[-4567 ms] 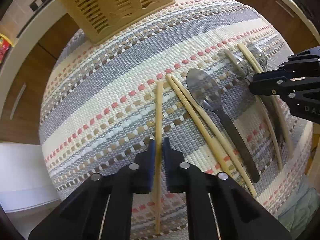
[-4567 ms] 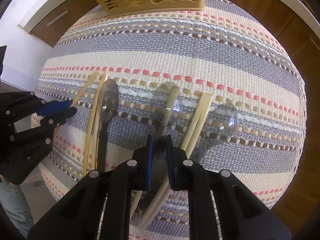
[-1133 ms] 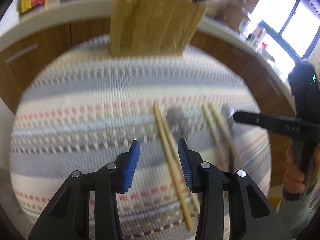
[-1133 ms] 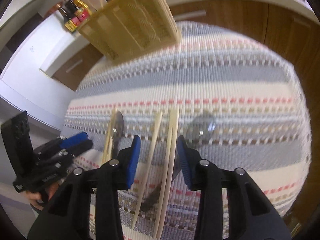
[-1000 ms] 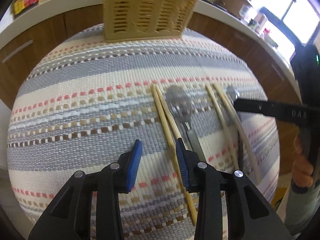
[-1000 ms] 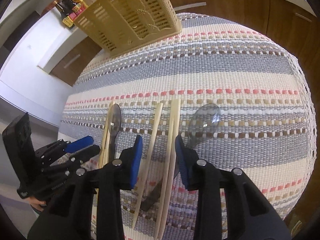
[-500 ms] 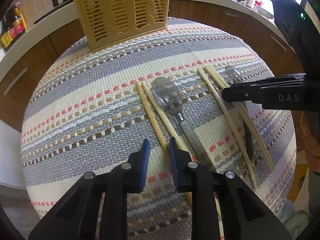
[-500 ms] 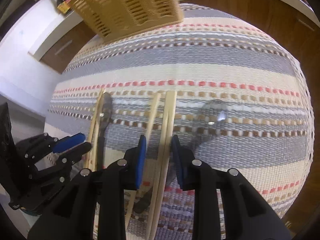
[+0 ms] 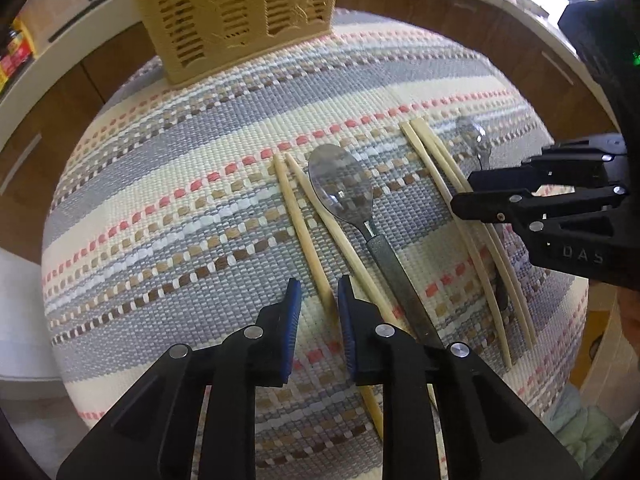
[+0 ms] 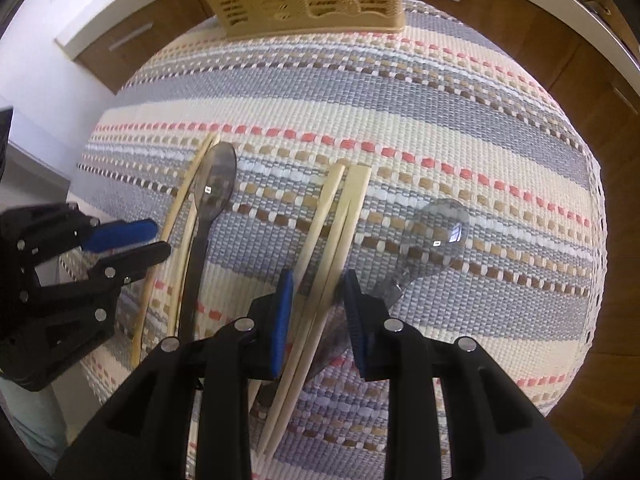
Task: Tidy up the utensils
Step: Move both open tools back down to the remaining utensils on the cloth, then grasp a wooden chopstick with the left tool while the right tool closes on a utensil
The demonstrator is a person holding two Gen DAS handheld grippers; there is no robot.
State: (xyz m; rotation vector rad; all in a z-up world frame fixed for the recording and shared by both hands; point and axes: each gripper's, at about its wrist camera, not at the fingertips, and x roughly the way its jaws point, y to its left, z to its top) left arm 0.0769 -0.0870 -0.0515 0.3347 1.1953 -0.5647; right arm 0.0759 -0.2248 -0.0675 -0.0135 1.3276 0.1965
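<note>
the slotted tan utensil basket (image 9: 236, 12) stands at the far edge of the striped woven mat (image 9: 160, 216), and nothing can be seen inside it from either view. all the cutlery lies on the mat, well short of the basket: nearest the basket's left side a pair of chopsticks (image 9: 308, 236), then a spoon with a dark handle (image 9: 352, 208), then a second pair of chopsticks (image 10: 332, 240), and furthest right a second spoon (image 10: 436, 236).

the left gripper (image 9: 318, 300) is open, its blue pads either side of the left chopstick of the first pair, not yet pinching it. the right gripper (image 10: 316, 292) is also open, straddling the second pair of chopsticks partway down their length, with that far-right spoon's handle just beside its right finger.

judging by this, sorting is at an early or middle stage: four sets are still out on the mat, and every one remains to be lifted and dropped into the basket.
</note>
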